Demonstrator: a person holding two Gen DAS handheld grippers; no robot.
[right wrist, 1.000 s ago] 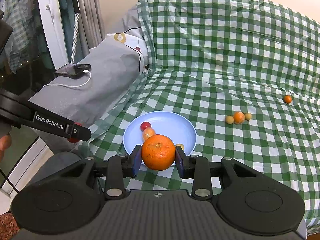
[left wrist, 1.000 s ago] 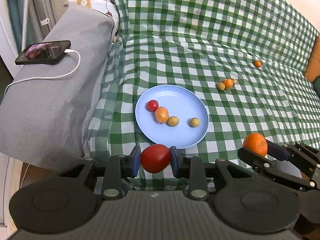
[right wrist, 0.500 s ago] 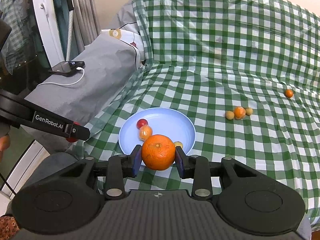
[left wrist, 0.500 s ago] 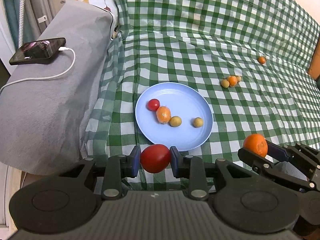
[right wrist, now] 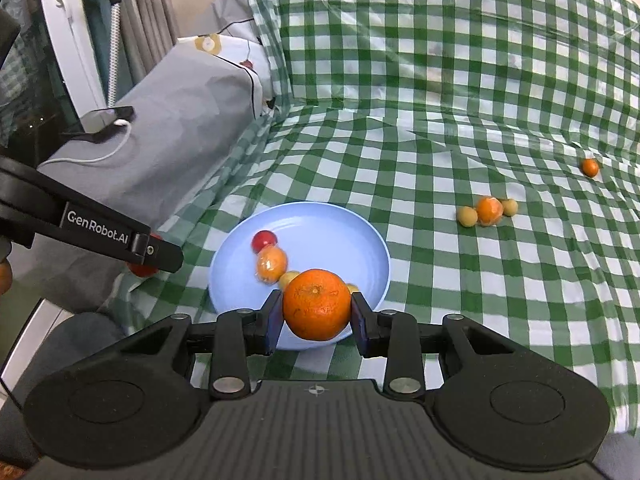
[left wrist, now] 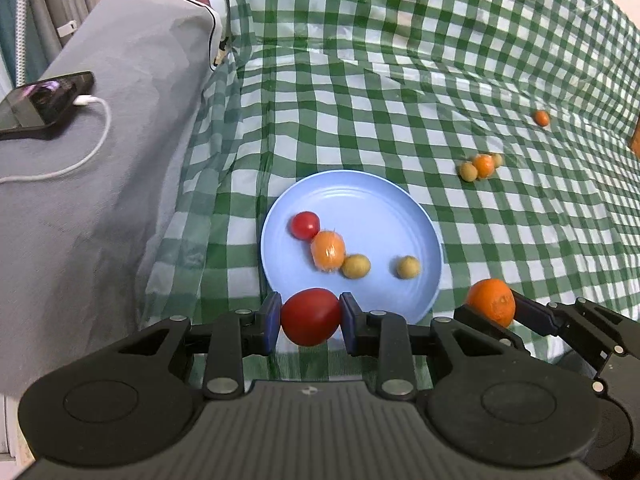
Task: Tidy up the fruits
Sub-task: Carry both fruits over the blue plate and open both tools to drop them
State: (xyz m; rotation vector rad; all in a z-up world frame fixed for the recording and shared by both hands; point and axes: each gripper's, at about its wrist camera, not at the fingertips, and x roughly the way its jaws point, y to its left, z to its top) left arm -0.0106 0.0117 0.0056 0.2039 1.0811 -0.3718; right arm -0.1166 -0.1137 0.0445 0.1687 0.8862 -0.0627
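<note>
Checked cloth ahead: with my left gripper clamping the tomato and my right gripper clamping the orange, I'd lower both gently onto the blue plate at 12 o'clock before letting go.

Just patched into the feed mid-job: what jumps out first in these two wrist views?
Both grippers are loaded: the left gripper is shut on a red tomato, the right gripper on an orange, both at the near edge of the blue plate. The plate already carries four small fruits. More small fruits lie farther right on the green checked cloth.
</note>
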